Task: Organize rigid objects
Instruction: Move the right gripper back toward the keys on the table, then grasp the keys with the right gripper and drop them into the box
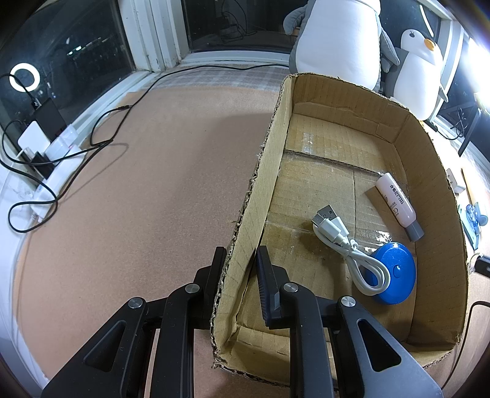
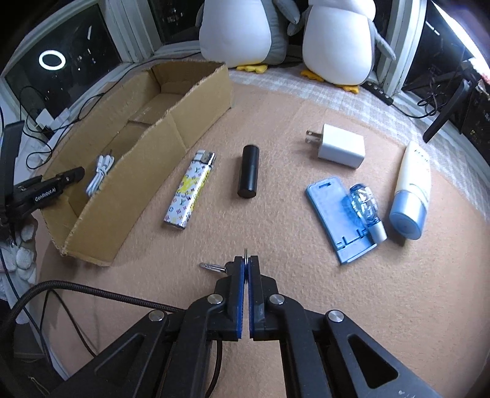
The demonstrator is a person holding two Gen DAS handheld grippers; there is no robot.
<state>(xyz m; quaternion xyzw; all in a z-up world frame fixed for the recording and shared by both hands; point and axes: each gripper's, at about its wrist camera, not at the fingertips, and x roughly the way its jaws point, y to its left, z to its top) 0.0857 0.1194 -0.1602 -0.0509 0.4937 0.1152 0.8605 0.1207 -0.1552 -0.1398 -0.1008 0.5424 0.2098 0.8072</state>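
Note:
My left gripper is shut on the near left wall of an open cardboard box; it also shows in the right wrist view. Inside the box lie a white USB cable, a blue round disc and a pink tube. My right gripper is shut on a thin metal key ring, with a small key sticking out to the left. On the mat lie a patterned lighter, a black cylinder, a white charger, a blue stand, a clear blue gadget and a white tube.
Two plush penguins sit at the back by the window. A power strip with chargers and black cables lies at the left edge. A black braided cable runs near my right gripper. The box stands left of the mat objects.

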